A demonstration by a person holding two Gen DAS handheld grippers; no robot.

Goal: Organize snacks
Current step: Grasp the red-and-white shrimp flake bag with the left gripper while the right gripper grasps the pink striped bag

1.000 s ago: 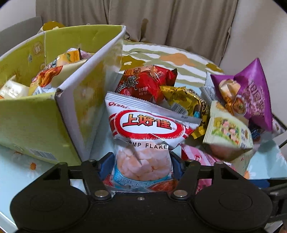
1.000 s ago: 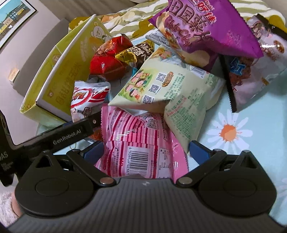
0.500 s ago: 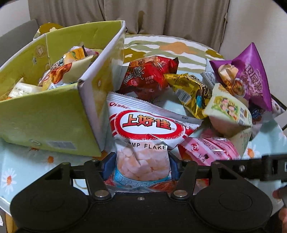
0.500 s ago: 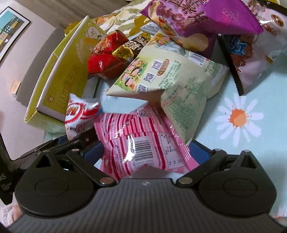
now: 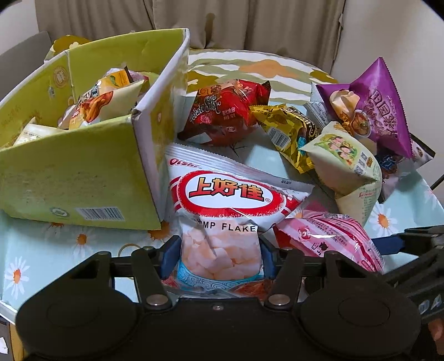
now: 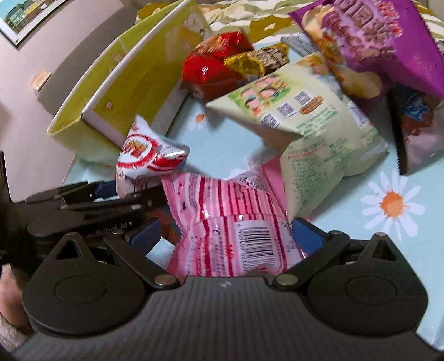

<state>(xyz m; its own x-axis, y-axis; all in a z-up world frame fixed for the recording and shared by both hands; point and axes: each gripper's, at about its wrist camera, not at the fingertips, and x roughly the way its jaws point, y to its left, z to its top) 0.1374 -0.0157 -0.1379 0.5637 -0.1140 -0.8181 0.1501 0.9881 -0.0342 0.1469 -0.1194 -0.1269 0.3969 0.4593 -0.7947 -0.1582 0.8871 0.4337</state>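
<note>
Shrimp flake bag clamped in left tool, pink packet in right tool; lift both clear over the box wall.

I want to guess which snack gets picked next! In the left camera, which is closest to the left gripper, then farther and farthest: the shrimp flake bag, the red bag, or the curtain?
1. Shrimp flake bag: clamped between the left gripper fingers.
2. Red bag: behind it, beside the green box.
3. Curtain: at the very back.
</note>
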